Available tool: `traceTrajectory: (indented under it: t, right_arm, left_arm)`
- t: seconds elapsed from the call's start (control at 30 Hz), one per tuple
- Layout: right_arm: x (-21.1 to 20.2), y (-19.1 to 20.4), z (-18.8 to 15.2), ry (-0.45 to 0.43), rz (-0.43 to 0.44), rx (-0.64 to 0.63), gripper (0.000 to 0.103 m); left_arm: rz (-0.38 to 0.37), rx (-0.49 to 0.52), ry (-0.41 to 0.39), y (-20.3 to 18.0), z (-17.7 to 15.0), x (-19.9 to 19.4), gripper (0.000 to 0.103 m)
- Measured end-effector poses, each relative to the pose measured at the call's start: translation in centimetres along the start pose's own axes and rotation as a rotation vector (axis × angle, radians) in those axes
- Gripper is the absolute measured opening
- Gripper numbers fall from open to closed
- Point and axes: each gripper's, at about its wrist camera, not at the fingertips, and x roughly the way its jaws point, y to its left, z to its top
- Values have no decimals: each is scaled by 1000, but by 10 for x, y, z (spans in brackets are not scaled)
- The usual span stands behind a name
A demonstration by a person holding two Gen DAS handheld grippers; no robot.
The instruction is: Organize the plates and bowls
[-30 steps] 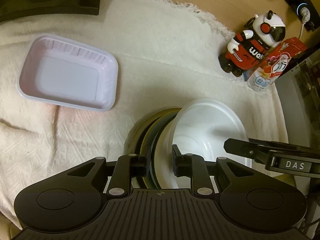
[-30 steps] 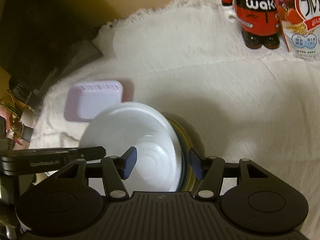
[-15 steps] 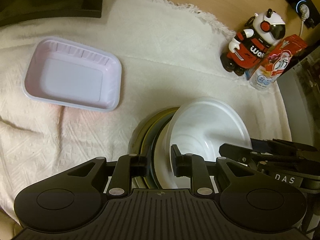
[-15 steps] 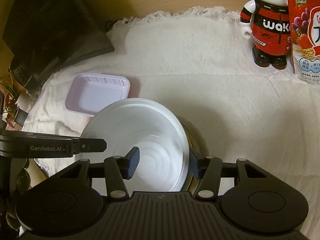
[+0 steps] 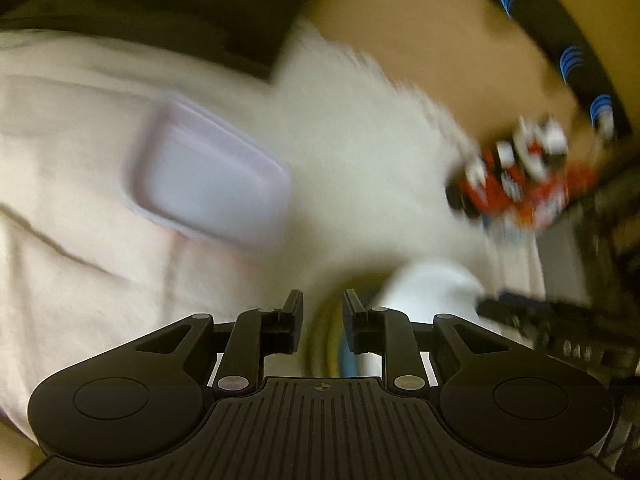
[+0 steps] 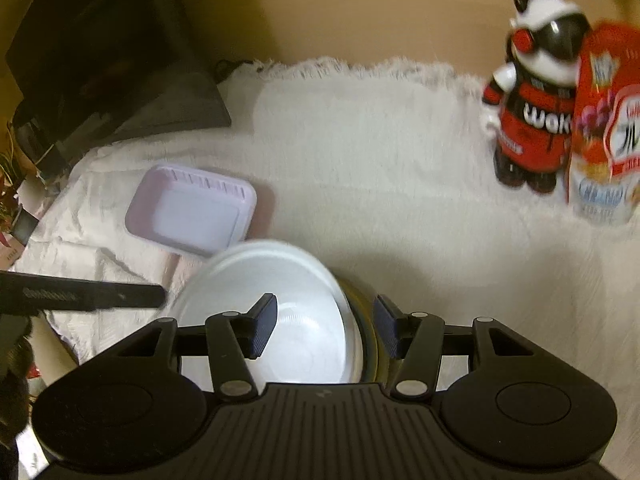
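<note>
Close in, the left tongs stand at a narrow gap, having just opened a touch, with the yellow and blue edges of a stack of plates between the two fingers; motion blur hides whether the pads press on the rims. The right tongs, wider set and just narrowed, straddle the near side of a white bowl: one finger sits inside the bowl, clear of its wall, and the other stands outside the dark, yellow-rimmed plates on which the bowl leans, tilted. No pad is seen pressing on either. From the left wrist the bowl shows just right of the plate edges. Beyond the stack, to the left, a shallow lilac tray lies flat and apart on a white fringed cloth; the left view shows the tray smeared by blur on that cloth. At the cloth's far right corner a red, black and white toy figure stands upright, touching or just beside a red snack packet. The light wooden table runs on past the fringe.
</note>
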Motion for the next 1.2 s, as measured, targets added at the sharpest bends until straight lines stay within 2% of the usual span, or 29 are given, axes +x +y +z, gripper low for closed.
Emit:
traceTrajectory:
  t: [0.07,0.13,0.2,0.27,0.33,0.47,0.57,0.63,0.77,0.83,0.93,1.0,1.03,1.2]
  right_arm:
    - [1,12,11,-5,-14,-22,55]
    - [5,24,23,-1,-22,-30,59]
    - [17,38,35,34,-26,-24,62]
    - [35,55,48,90,-26,-30,62]
    - [50,72,61,118,-28,-42,62]
    - [83,109,97,119,-28,-127,62]
    - [118,124,118,145,-75,-168,60]
    - [139,126,130,168,-86,-133,43]
    - [182,123,151,199,-70,-20,41]
    - [206,123,156,202,-123,8,41]
    - [240,113,158,269,-180,70,41]
    - [249,110,152,324,-155,104,41]
    - [247,111,147,344,-113,110,41]
    - [216,132,124,396,12,23,41]
  left_arm:
    - [18,-80,-69,30,12,-12,24]
    - [71,-139,-123,57,24,-20,23]
    - [137,-174,-151,79,34,-21,23]
    - [165,-210,-149,96,38,-19,23]
    - [134,-224,-125,102,35,-15,23]
    - [22,-152,-29,89,15,1,24]
    - [-48,-154,38,88,3,22,24]
    - [-59,-179,32,92,-2,31,24]
    - [-89,-240,-11,107,-5,39,23]
    - [-97,-249,-22,114,-3,43,23]
    - [-82,-250,-10,117,0,49,23]
    - [-75,-247,-19,121,4,48,23]
    - [-69,-247,-32,123,7,46,23]
    - [10,-220,-83,130,25,36,25]
